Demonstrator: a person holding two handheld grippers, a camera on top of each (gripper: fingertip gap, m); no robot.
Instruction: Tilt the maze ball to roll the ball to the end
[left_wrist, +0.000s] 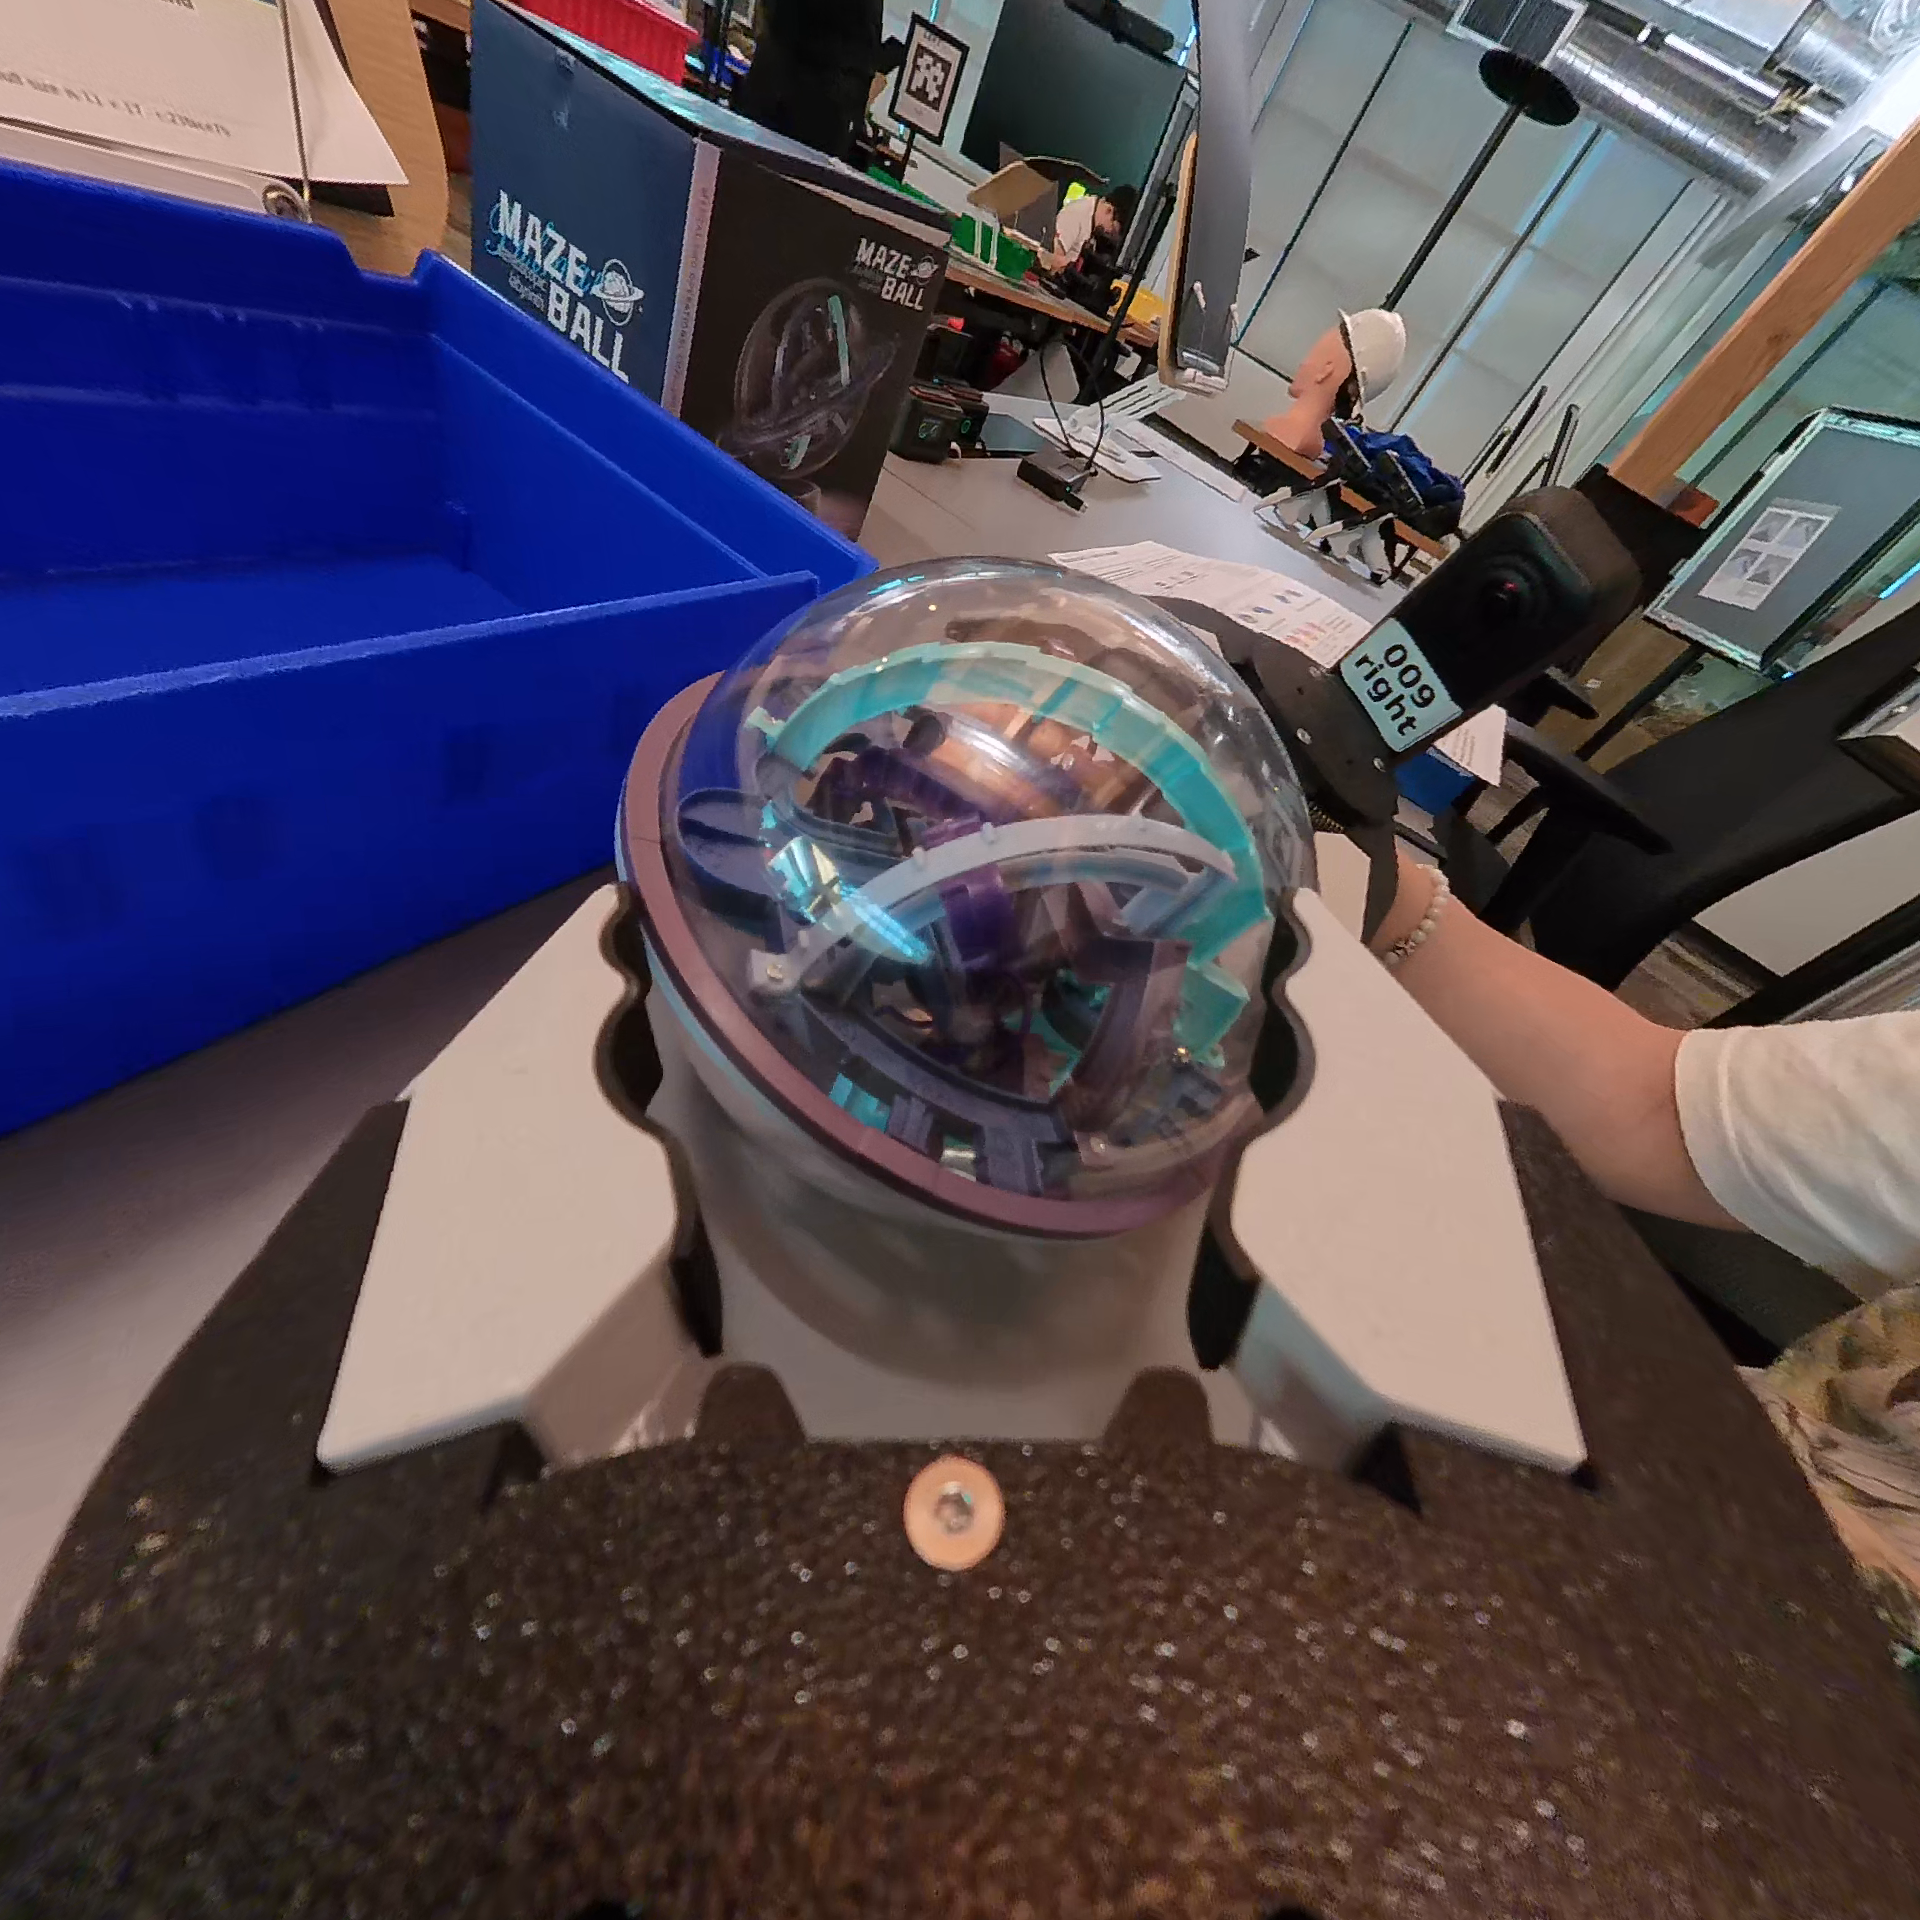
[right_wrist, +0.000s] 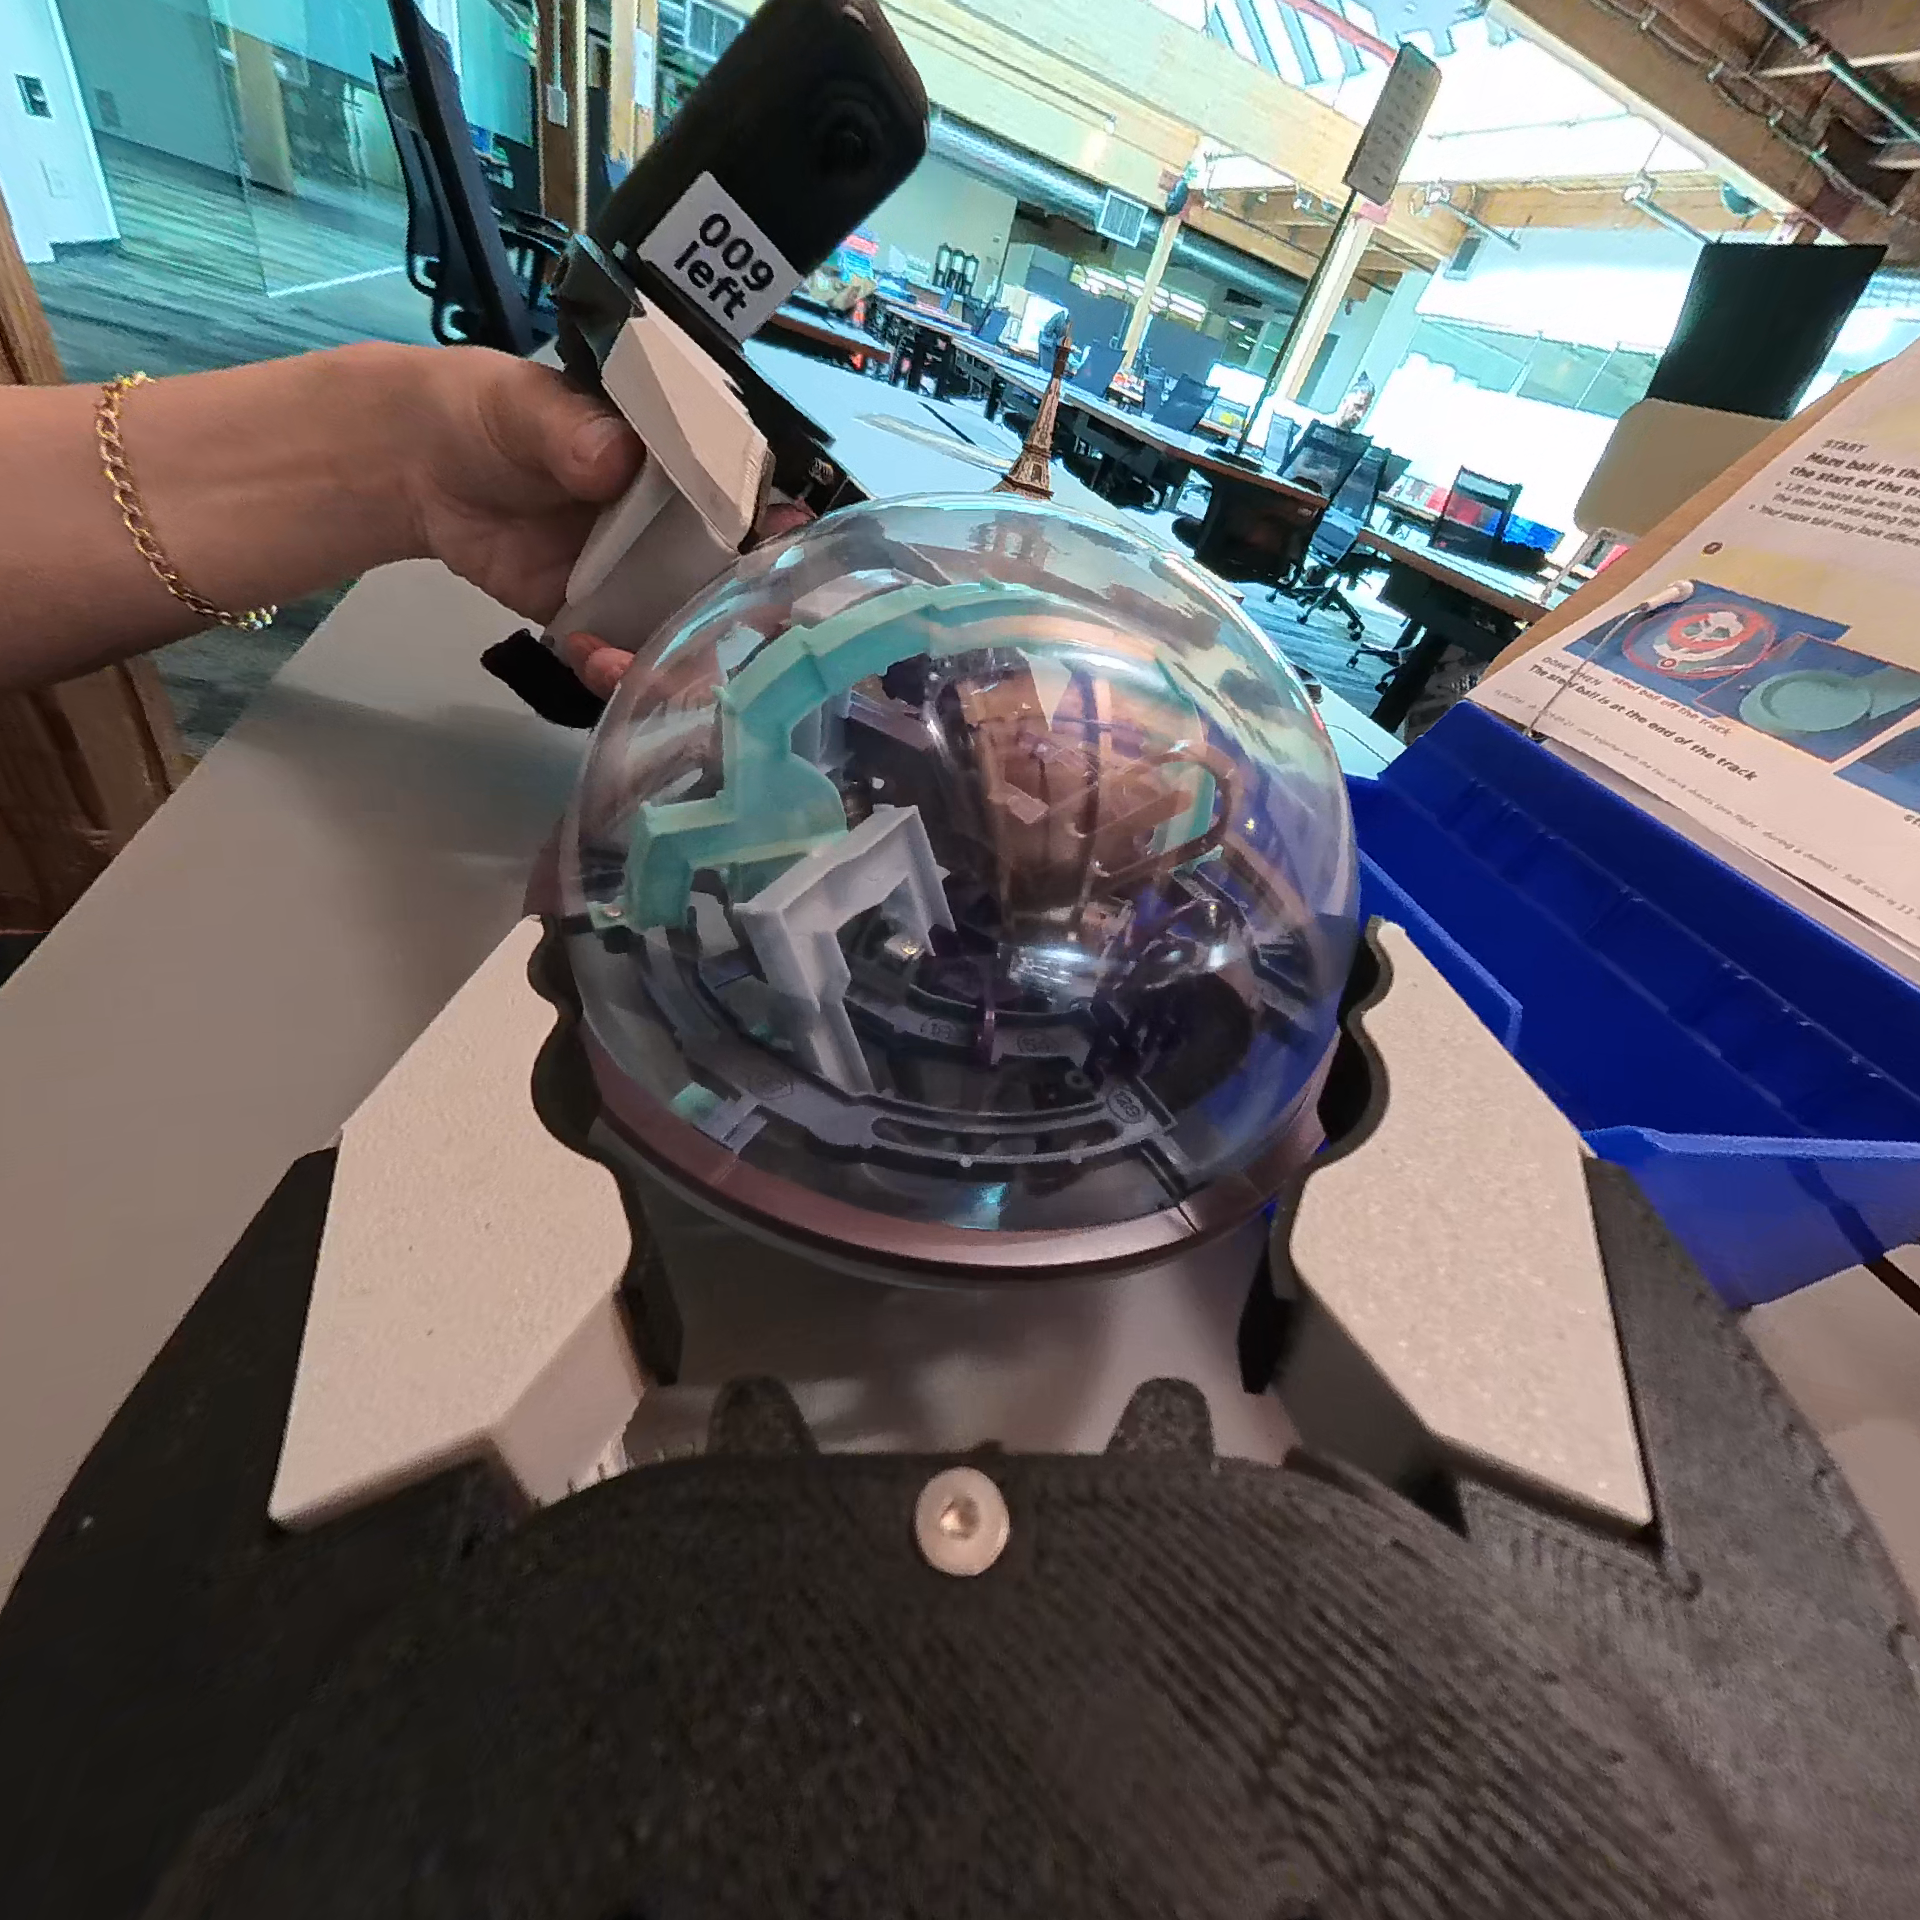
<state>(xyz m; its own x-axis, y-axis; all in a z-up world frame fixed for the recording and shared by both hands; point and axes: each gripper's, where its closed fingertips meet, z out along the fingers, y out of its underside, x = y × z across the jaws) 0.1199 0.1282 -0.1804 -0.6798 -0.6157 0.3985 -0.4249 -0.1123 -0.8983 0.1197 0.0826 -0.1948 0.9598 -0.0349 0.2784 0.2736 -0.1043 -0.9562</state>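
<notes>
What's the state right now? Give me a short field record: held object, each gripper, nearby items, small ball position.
held object: maze ball, a clear sphere with teal, grey and purple tracks inside
left gripper: shut on the sphere, fingers on both of its sides
right gripper: shut on the sphere from the opposite side
support: whether it touches the white table cannot be told
nearby: blue bin beside the sphere; its dark retail box behind
small ball: not clearly identifiable among the tracks
</notes>
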